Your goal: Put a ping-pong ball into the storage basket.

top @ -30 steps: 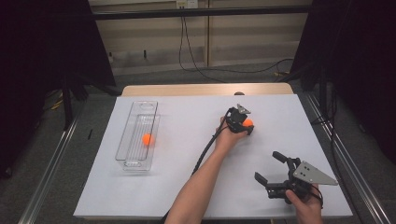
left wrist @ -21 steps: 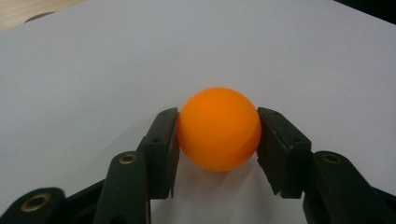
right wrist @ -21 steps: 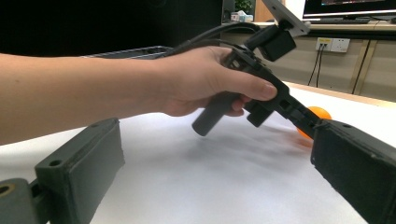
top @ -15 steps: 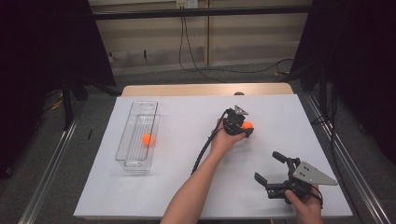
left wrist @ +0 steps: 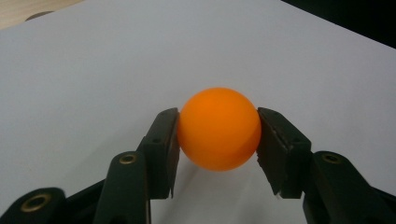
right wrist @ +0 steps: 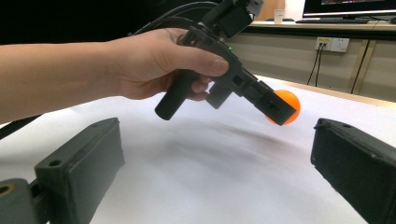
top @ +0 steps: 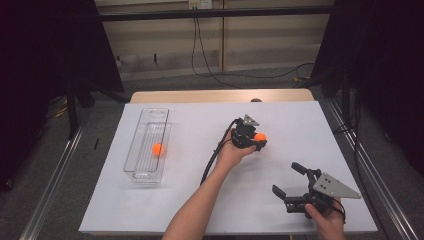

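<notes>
Left gripper (top: 254, 141), center of the high view, has its jaws clamped on an orange ball (top: 260, 137). In the left gripper view the two pads press the ball (left wrist: 218, 128) at its widest line, one each side, so it sits centered and shouldn't slip. The right gripper view shows the ball (right wrist: 286, 105) clear of the white table (top: 200, 195), gripper tilted nose-down. Likely it's headed for the clear tray (top: 146, 176) at left of the high view, which already has a second ball (top: 157, 149) inside; the tray's long, open top makes the drop easy. Right gripper (top: 294, 185), lower right of the high view, has its jaws spread wide with nothing between them, parked near the table edge, probably waiting out of the way.
</notes>
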The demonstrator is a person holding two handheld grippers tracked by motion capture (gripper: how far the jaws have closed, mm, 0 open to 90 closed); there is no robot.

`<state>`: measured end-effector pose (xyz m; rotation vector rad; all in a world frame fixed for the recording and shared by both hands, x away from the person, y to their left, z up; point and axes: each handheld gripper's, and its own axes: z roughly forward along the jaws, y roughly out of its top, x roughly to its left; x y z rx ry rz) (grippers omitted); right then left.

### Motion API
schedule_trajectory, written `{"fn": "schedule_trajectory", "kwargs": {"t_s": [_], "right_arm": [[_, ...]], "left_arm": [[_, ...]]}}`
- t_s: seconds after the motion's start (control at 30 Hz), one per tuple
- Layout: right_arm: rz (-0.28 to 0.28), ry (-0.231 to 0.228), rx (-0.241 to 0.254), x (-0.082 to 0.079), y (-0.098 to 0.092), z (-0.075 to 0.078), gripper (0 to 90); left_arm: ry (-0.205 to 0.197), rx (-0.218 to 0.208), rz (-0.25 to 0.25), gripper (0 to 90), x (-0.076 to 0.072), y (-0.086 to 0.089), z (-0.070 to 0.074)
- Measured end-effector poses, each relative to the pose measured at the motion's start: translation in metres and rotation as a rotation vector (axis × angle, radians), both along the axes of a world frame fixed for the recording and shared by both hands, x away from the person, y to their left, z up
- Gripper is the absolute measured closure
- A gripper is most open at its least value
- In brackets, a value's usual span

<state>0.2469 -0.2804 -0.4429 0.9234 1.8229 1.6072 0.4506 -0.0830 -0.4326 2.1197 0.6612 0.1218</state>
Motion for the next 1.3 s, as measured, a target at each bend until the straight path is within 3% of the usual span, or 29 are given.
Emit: {"fn": "schedule_trajectory", "kwargs": {"t_s": [0.37, 1.3], "right_arm": [[0.001, 0.002, -0.004, 0.0, 0.001, 0.0, 1.9], [-0.004, -0.001, -0.006, 0.0, 0.001, 0.0, 1.9]], "left_arm": [[0.003, 0.008, -0.032, 51.1, -0.008, 0.012, 0.005], [0.003, 0.014, -0.026, 51.1, -0.017, 0.046, 0.013]]}}
